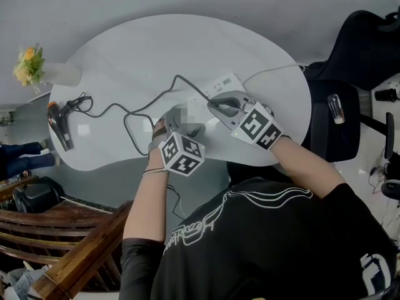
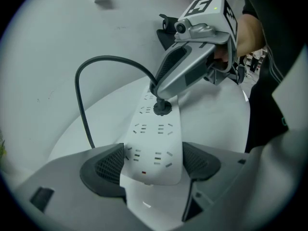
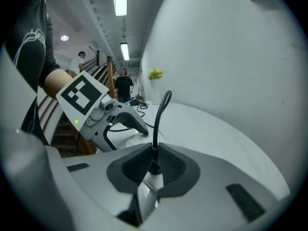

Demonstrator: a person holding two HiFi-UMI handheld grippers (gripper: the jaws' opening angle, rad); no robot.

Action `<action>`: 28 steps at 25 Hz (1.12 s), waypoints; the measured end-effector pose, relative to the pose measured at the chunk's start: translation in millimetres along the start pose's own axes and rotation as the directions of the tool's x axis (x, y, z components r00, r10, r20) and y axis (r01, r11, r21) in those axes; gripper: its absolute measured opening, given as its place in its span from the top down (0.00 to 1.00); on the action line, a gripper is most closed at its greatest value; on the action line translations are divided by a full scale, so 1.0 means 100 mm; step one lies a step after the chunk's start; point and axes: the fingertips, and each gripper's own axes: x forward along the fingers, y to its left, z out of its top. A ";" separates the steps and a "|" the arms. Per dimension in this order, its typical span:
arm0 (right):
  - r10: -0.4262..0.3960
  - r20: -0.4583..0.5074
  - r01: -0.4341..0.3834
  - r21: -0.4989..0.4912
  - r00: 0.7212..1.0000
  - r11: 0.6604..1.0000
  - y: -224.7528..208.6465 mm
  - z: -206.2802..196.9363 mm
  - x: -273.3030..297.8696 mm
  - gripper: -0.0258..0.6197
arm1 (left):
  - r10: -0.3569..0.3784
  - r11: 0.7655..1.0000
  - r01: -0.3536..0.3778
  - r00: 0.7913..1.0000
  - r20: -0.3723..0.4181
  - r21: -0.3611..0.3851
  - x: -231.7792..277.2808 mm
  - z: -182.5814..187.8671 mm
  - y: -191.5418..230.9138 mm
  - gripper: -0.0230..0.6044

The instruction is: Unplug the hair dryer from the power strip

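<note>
We are at the grasp, and the pull itself is not yet done: the plug sits seated in the power strip. Our right gripper is clenched on that plug, just where the cord leaves it. Our left gripper straddles the strip's near end and seems to pinch it steady. The hair dryer lies well apart, at the far left of the table.

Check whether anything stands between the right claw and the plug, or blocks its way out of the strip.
Nothing visible does. The right claw is already shut on the plug, and only its cord rises above it; the left claw clamps the end of the strip.
</note>
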 end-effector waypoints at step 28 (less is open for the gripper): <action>-0.010 0.026 0.007 0.103 1.000 0.995 -0.04 -0.01 -0.07 0.92 | 0.000 1.000 -0.001 1.000 0.005 0.028 0.01 0.02 -0.01 0.38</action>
